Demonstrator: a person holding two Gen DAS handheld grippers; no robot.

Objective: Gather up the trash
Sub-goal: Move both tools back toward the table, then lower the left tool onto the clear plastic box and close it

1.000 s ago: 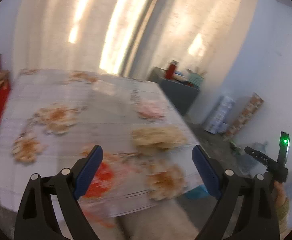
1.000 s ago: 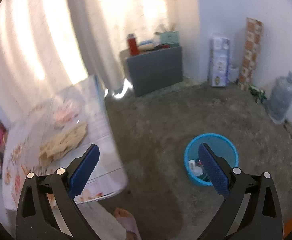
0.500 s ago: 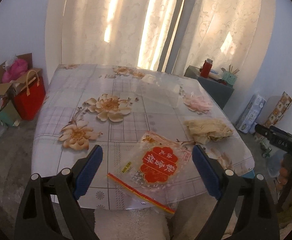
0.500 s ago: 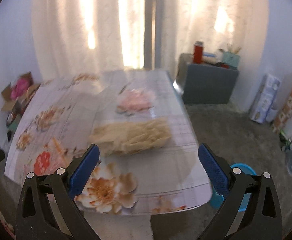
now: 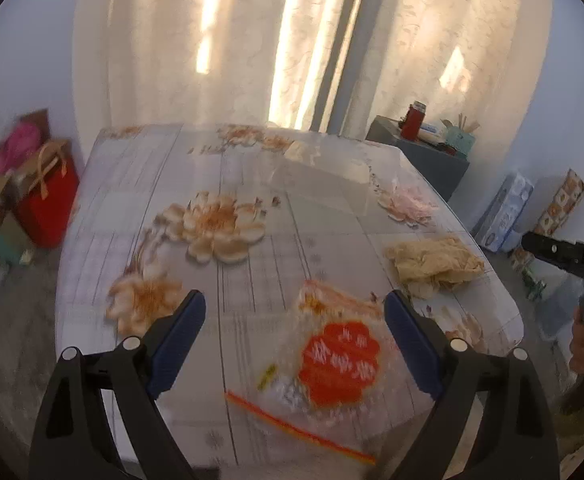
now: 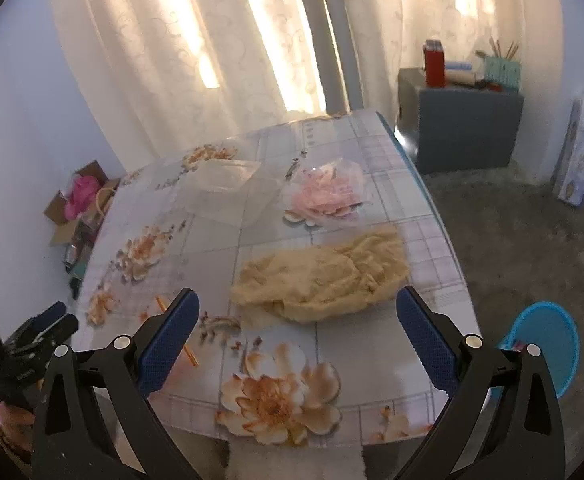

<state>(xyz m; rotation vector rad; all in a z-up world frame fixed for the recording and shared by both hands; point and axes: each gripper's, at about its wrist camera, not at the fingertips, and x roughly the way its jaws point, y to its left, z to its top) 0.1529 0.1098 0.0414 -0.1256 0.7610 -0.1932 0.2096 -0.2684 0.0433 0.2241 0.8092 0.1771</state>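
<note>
Table (image 6: 332,208) replaced floor; bin (image 6: 548,344) sidelined.

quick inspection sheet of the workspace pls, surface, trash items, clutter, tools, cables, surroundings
surface: table under a floral cover, nothing spilled seen.
job's things: red-printed clear bag at the near edge; crumpled beige bag; pink bag; clear container; blue bin on the floor, right of the table.
clutter: nothing seen beyond the trash.
grippers: left tool open, over the red-printed bag; right tool open, empty, facing the beige bag.
cables: nothing seen.
surroundings: curtains, grey cabinet, red tote.
</note>
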